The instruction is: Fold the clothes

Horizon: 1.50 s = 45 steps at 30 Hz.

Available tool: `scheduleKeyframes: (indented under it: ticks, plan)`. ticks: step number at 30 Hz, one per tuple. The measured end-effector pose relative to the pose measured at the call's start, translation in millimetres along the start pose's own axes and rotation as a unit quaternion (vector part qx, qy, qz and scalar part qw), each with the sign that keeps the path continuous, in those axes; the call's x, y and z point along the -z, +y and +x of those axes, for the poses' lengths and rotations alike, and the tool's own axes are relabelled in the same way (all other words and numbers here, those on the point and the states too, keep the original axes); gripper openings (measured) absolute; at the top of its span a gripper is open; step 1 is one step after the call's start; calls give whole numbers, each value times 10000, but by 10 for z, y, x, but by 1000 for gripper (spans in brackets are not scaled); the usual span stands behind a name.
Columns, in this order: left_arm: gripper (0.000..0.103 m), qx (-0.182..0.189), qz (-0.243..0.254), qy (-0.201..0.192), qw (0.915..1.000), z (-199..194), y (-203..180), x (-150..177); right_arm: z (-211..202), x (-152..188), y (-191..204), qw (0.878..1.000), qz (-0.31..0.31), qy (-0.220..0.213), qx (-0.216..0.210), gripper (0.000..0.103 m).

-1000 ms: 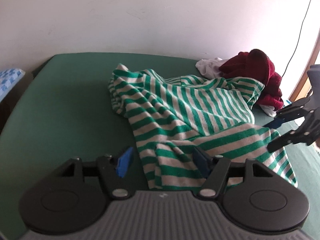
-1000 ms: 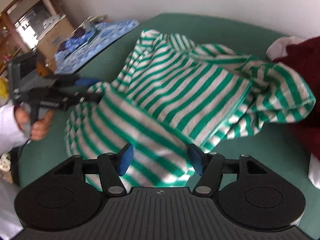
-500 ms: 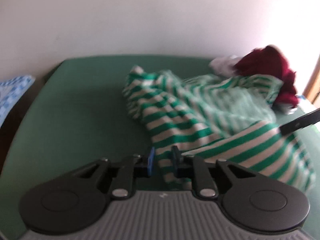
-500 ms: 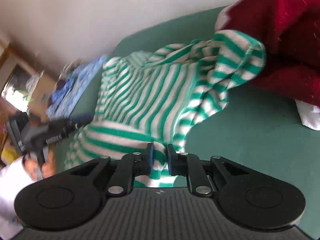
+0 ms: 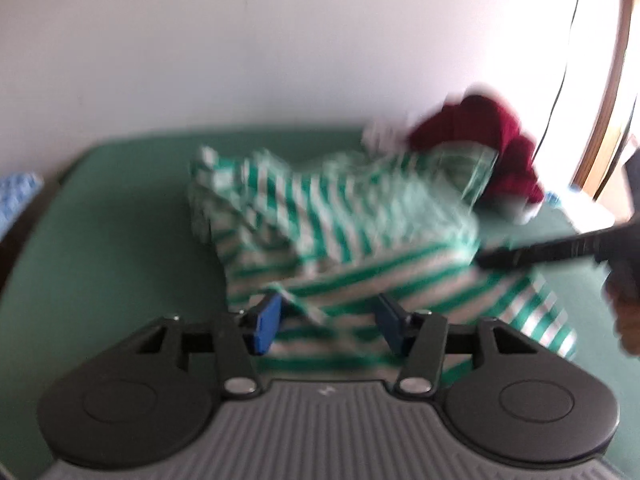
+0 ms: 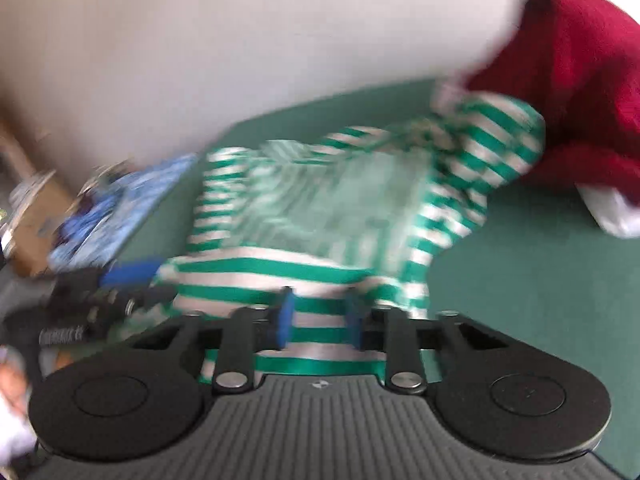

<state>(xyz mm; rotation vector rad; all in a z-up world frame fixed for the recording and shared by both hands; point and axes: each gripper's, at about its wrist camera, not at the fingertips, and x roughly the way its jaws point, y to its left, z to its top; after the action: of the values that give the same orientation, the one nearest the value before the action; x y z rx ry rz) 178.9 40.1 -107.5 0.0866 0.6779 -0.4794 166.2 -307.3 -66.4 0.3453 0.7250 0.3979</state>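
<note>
On the green bed [image 5: 100, 240] the striped top [image 5: 340, 240] lies rumpled beside a red garment [image 5: 492, 136], with the left gripper [image 5: 328, 320] and right gripper [image 6: 318, 316] both spread over its near edge.

1. Green surface [image 5: 112, 240] is lying bare to the left of the left gripper's [image 5: 326, 322] parted jaws, offering free passage.
2. Striped garment [image 5: 332, 232] is bunching directly ahead of the jaws, blocking forward travel.
3. Dark red clothing pile [image 6: 576, 92] is rising ahead-right of the right gripper's [image 6: 318, 320] jaws.
4. Bare green surface is lying open right of those jaws.
5. Blue patterned cloth [image 6: 124, 208] is crowding the far left.
</note>
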Motion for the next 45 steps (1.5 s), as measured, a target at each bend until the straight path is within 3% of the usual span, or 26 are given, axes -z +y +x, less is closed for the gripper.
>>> scheduleKeyframes:
  ticks: [2,4,6,9,12,15,16,18,19,20,23,25,27,31,33,34,35,36,38,42,43,45]
  plan:
    - [66,-105,81,-31,9999,43,38,44,29,51,-54,9997,223,-14,55,0]
    - [77,26,-238,72,9997,76,188,63,59,101,-107,9989,446,-29,111,0]
    - [78,120,-437,146,9989,84,291,63,88,152,-161,9976,668,-43,166,0]
    - [78,12,-168,128,9998,62,189,54,91,231,-309,9923,1225,-170,-58,0]
    - [85,-17,-274,127,9995,98,206,70,95,311,-458,9832,1780,-298,-285,0]
    - [84,13,-446,166,9989,24,294,0,103,155,-312,9893,1455,-77,-36,0]
    - [78,-1,-454,91,9989,-41,314,-37,8,63,-282,9902,1367,-263,47,2]
    - [78,-29,-469,-59,9989,-171,355,-111,-163,-110,-258,9899,1199,-667,344,20]
    - [83,-59,-493,-59,9988,-165,387,-137,-236,-189,-264,9883,1116,-875,564,39]
    - [86,-90,-518,-50,9986,-151,422,-163,-228,-281,-281,9888,1040,-822,689,50]
    - [89,-183,-595,-22,9981,-109,525,-240,-88,-491,-418,9866,1117,-635,1007,49]
    - [89,-246,-647,-4,9976,-81,593,-291,-31,-557,-524,9784,1301,-620,1482,45]
    - [90,-308,-698,14,9971,-53,662,-343,-12,-594,-618,9719,1521,-775,1618,42]
    - [99,-433,-800,50,9958,3,799,-446,44,-648,-660,9738,1525,-932,1404,44]
    - [99,-495,-851,68,9951,31,868,-497,100,-676,-656,9774,1364,-905,1338,31]
    - [99,-489,-811,80,9955,58,863,-515,143,-697,-650,9794,1224,-851,1360,12]
    - [99,-478,-763,92,9959,87,853,-533,160,-722,-655,9799,1205,-837,1353,10]
    - [100,-467,-714,104,9963,115,843,-550,176,-748,-661,9803,1189,-824,1345,10]
    - [100,-444,-617,128,9970,173,823,-585,135,-799,-681,9823,1348,-1017,806,9]
    - [102,-410,-483,147,9979,298,804,-685,110,-936,-670,9785,1628,-1257,175,9]
    - [102,-405,-467,144,9980,332,804,-719,123,-957,-706,9744,1839,-1294,71,9]
    - [102,-360,-348,133,9987,358,768,-743,181,-974,-761,9698,2079,-1234,308,9]
